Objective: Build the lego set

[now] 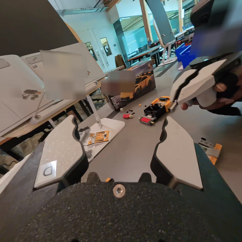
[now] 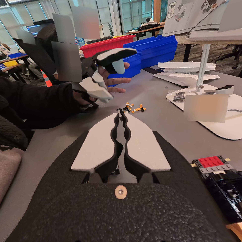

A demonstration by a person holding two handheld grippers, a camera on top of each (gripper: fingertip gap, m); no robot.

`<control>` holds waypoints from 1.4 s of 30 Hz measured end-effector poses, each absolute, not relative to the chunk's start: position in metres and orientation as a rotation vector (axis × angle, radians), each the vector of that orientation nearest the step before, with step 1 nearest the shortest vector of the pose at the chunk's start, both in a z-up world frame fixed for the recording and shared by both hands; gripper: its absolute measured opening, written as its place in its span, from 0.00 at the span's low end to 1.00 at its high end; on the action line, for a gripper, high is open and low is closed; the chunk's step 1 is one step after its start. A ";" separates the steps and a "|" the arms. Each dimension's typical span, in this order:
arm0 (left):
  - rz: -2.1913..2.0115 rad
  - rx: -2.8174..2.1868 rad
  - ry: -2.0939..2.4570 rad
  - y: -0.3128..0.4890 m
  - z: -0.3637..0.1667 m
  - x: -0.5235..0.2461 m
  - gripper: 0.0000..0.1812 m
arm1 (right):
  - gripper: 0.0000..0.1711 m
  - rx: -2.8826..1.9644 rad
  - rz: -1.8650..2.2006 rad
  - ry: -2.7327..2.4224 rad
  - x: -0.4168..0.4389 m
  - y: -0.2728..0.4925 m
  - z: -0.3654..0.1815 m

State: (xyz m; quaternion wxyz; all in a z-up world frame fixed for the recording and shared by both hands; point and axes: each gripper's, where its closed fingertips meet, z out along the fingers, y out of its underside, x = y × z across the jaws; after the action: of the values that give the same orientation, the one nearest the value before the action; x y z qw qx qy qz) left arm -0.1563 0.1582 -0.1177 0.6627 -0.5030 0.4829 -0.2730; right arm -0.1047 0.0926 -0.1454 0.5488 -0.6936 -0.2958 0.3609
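Pinched in the nearly closed right gripper (image 2: 120, 113), a small grey-and-black piece (image 2: 120, 112) is held beside the car (image 1: 155, 110), mid-desk (image 1: 131, 150). The left gripper (image 1: 119, 122) is spread wide, empty. Seating the piece is judged next.

Open-plan workroom, daylit. The grey tabletop (image 1: 131, 146) runs long and matte, with a darker strip across it. Beyond it stand wood-topped tables (image 1: 144, 53) on dark legs, well apart from one another. Pale walls (image 1: 83, 26) carry two narrow doors with long handles (image 1: 103, 57); a glass partition (image 1: 136, 38) adjoins them. Grey ducting (image 1: 81, 11) runs under the ceiling. A timber column (image 2: 156, 14) stands between tall windows (image 2: 134, 14) along the far side. Floor is mottled carpet (image 2: 204, 52). Blue bins (image 2: 150, 51) and a red bin (image 2: 107, 45) sit at the tabletop's far end. An orange-striped cone (image 2: 47, 81) stands on the floor.
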 end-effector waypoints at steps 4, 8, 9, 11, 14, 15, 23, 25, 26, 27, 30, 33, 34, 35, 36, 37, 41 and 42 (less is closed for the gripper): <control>-0.515 -1.055 1.006 0.165 -0.093 -0.172 0.37 | 0.03 -1.627 0.835 -0.695 -0.104 0.095 -0.145; -0.494 -1.151 0.965 0.174 -0.088 -0.183 0.01 | 0.03 -1.607 0.813 -0.677 -0.102 0.097 -0.143; -0.510 -1.187 0.959 0.177 -0.088 -0.184 0.00 | 0.03 -1.603 0.808 -0.674 -0.102 0.098 -0.143; -0.538 -1.278 0.958 0.185 -0.091 -0.185 0.00 | 0.03 -1.598 0.792 -0.670 -0.102 0.099 -0.143; -0.519 -1.286 0.977 0.190 -0.088 -0.190 0.00 | 0.03 -1.592 0.772 -0.677 -0.104 0.099 -0.144; -0.498 -1.278 0.999 0.191 -0.089 -0.191 0.00 | 0.03 -1.589 0.762 -0.680 -0.105 0.100 -0.144; -0.059 -1.360 1.025 0.220 -0.095 -0.199 0.00 | 0.03 -1.544 0.727 -0.674 -0.114 0.103 -0.131; 0.012 -1.397 1.012 0.227 -0.097 -0.197 0.00 | 0.03 -1.526 0.727 -0.652 -0.116 0.105 -0.121; 0.056 -1.416 1.008 0.230 -0.098 -0.197 0.00 | 0.03 -1.513 0.727 -0.638 -0.117 0.106 -0.116; 0.101 -1.427 0.999 0.234 -0.097 -0.198 0.00 | 0.03 -1.499 0.725 -0.616 -0.117 0.108 -0.109; 0.165 -1.456 0.960 0.248 -0.097 -0.200 0.00 | 0.03 -1.449 0.726 -0.558 -0.119 0.115 -0.089; 0.172 -1.517 0.926 0.259 -0.106 -0.202 0.00 | 0.03 -1.416 0.701 -0.540 -0.122 0.122 -0.074; 0.176 -1.524 0.926 0.261 -0.109 -0.202 0.00 | 0.03 -1.411 0.701 -0.543 -0.124 0.123 -0.072; 0.190 -1.520 0.929 0.261 -0.112 -0.203 0.00 | 0.03 -1.411 0.701 -0.547 -0.125 0.123 -0.073; 0.209 -1.513 0.932 0.262 -0.114 -0.204 0.00 | 0.03 -1.412 0.698 -0.551 -0.125 0.123 -0.075; 0.212 -1.510 0.932 0.262 -0.117 -0.205 0.00 | 0.03 -1.417 0.698 -0.550 -0.124 0.123 -0.079; 0.139 -1.511 0.925 0.258 -0.124 -0.200 0.00 | 0.03 -1.453 0.727 -0.528 -0.119 0.126 -0.095; 0.141 -1.503 0.930 0.257 -0.124 -0.199 0.00 | 0.03 -1.457 0.729 -0.524 -0.117 0.126 -0.097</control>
State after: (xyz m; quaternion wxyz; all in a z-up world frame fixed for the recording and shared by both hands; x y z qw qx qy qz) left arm -0.1987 0.2567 -0.1240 0.6323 -0.6568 0.4063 0.0616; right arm -0.1168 0.1265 -0.0967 0.6557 -0.6429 -0.2310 0.3215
